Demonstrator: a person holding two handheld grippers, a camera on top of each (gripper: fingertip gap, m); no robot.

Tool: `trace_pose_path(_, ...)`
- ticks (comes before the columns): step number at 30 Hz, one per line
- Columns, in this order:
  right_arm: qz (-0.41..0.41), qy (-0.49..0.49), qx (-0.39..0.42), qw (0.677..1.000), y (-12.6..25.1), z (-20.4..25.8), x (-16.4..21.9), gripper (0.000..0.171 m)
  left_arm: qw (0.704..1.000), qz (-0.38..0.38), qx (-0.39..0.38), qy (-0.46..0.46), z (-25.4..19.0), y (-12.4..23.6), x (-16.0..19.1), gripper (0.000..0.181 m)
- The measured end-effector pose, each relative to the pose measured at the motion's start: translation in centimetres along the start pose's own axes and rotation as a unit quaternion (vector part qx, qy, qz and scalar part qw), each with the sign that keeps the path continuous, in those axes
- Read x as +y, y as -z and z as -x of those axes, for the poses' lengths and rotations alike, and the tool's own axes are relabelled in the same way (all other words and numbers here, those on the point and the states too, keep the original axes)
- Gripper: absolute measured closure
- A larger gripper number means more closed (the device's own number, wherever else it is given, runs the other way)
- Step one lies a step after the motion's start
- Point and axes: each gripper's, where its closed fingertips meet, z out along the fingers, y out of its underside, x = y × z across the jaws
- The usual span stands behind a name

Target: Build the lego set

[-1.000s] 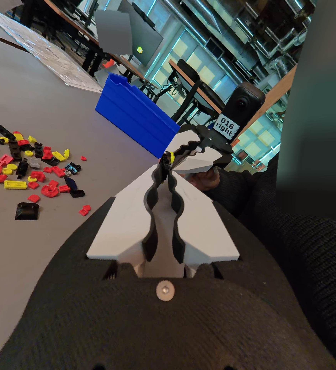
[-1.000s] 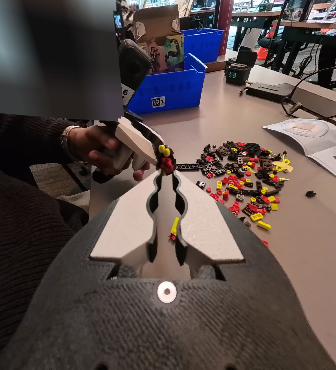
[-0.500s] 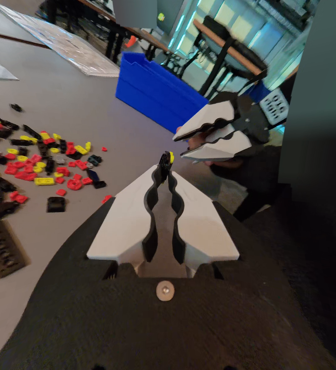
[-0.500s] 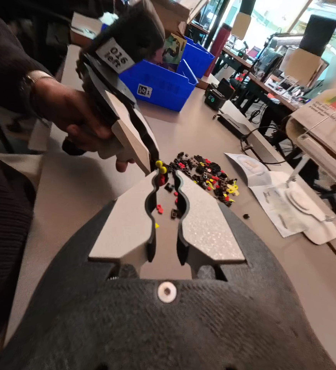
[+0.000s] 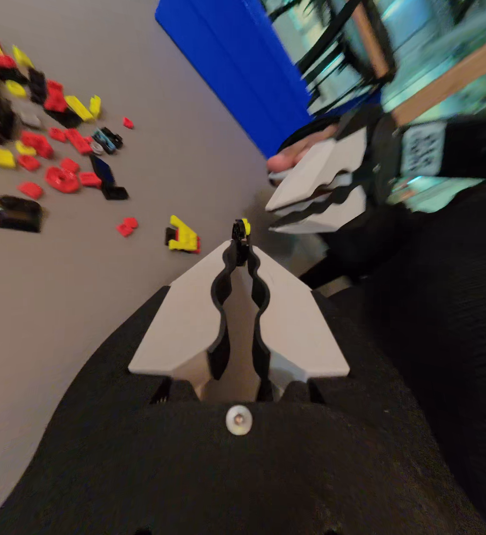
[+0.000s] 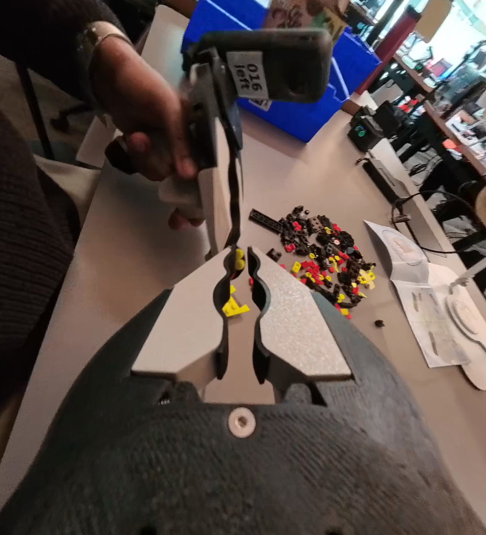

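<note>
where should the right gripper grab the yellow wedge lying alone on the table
The yellow wedge lies flat, apart from the pile, so come from above. Close the right gripper, now open and empty, across the two slanted side edges near the solid middle, not the forked end. It is thin, so the tips would have to reach almost down to the table.

bare table lies open nearside; brick pile and blue bin block beyond.

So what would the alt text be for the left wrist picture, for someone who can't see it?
The left gripper pinches a small black-and-yellow lego assembly above a grey table. Loose red, yellow and black lego pieces lie scattered to the left, and the right gripper, empty, points in from the right.
</note>
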Motion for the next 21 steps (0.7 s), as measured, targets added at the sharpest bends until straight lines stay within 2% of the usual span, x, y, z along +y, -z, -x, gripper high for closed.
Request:
trace_pose_path(3,-0.001,-0.019,-0.032,0.999,0.0,0.6,0.5,0.165,0.995,-0.012,0.06,0.078,-0.6,0.4,-0.3,0.179)
trace_pose_path(11,-0.023,-0.088,-0.066,0.994,0.2,0.6,0.4,0.163,0.991,0.006,0.093,0.092,-1.7,0.3,0.2,0.178)
trace_pose_path(15,-0.026,-0.115,-0.087,0.989,0.2,1.0,0.4,0.163,0.994,0.013,0.087,0.07,-1.7,0.3,0.4,0.179)
trace_pose_path(21,-0.009,-0.135,-0.124,0.983,0.0,1.9,1.1,0.162,0.998,0.046,0.033,-0.029,-1.4,0.0,1.3,0.179)
